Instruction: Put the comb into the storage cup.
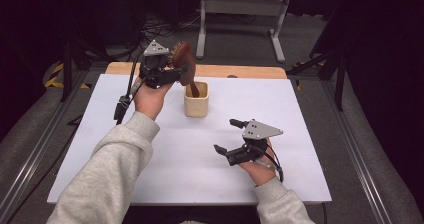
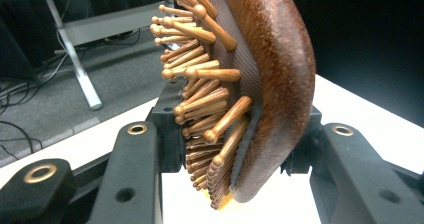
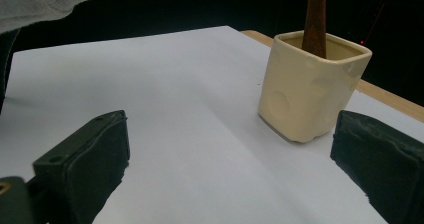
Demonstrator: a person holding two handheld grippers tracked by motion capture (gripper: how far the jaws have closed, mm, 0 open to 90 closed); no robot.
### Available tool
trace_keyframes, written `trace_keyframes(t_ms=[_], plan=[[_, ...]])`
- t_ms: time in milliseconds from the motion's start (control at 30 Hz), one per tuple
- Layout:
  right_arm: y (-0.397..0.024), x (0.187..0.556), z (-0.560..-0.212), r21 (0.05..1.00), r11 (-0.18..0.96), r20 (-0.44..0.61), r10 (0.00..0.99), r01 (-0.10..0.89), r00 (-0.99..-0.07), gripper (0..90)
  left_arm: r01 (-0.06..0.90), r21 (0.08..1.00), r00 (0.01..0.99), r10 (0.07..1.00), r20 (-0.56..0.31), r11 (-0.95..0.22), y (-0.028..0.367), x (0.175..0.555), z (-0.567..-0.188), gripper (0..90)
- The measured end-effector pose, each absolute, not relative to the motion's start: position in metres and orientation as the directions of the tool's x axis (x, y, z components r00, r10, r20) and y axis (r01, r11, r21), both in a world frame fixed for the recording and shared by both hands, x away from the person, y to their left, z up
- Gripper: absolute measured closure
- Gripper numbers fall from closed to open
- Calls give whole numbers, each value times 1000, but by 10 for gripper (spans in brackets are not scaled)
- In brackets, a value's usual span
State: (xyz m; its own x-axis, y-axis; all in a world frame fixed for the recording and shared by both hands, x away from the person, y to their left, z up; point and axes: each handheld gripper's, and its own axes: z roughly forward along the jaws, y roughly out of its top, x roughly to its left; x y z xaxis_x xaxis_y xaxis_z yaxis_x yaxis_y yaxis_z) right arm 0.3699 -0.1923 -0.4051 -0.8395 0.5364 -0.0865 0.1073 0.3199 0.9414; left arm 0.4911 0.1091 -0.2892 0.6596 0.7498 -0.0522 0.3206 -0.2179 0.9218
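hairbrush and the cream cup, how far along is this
Done: the left gripper is shut on the head of the wooden hairbrush, and the brush handle already dips into the cream cup. In hand: the brush is upright, bristles on one jaw and the wooden back on the other. Left: probably lowering it fully and letting go. The right gripper is open on the white table, holding nothing.
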Motion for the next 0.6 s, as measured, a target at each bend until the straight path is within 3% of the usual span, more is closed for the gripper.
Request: trace_keyframes(t_ms=[600], plan=[[-192, 370, -405, 942, 320, -87, 530, 104, -844, 31, 381, 898, 653, 752, -93, -220, 104, 500, -311, 554]])
